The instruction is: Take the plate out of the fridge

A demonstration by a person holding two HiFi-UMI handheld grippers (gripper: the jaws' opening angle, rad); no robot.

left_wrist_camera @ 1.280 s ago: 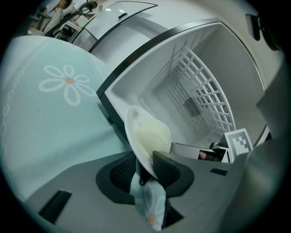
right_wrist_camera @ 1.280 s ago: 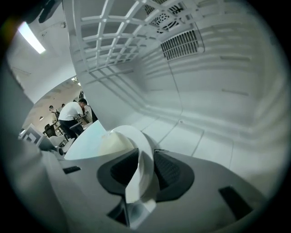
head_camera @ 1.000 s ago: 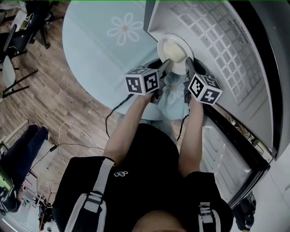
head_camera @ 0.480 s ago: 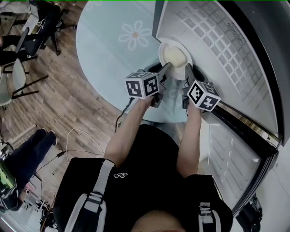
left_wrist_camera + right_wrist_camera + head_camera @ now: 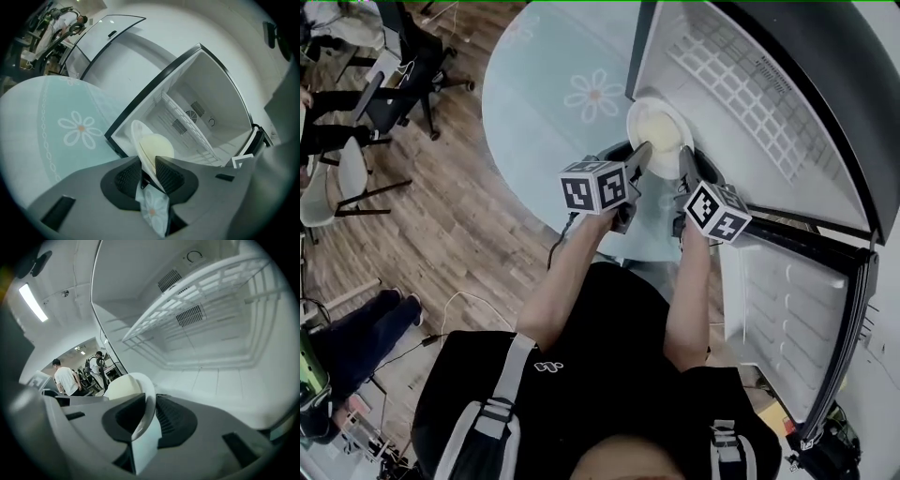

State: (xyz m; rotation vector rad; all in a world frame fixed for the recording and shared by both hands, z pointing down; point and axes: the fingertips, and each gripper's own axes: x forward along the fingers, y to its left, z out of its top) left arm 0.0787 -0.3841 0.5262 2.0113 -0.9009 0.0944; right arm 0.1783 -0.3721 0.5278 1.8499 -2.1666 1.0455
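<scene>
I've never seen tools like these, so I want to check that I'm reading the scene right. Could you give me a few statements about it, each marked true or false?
1. The fridge door stands open. True.
2. Only the left gripper has hold of the plate. False: the plate's rim sits between the jaws of both the left gripper and the right gripper, and the right gripper's jaws are closing on it.
3. The tablecloth bears a flower pattern. True.
4. The wire shelf is loaded with bottles. False: nothing shows on it.
</scene>
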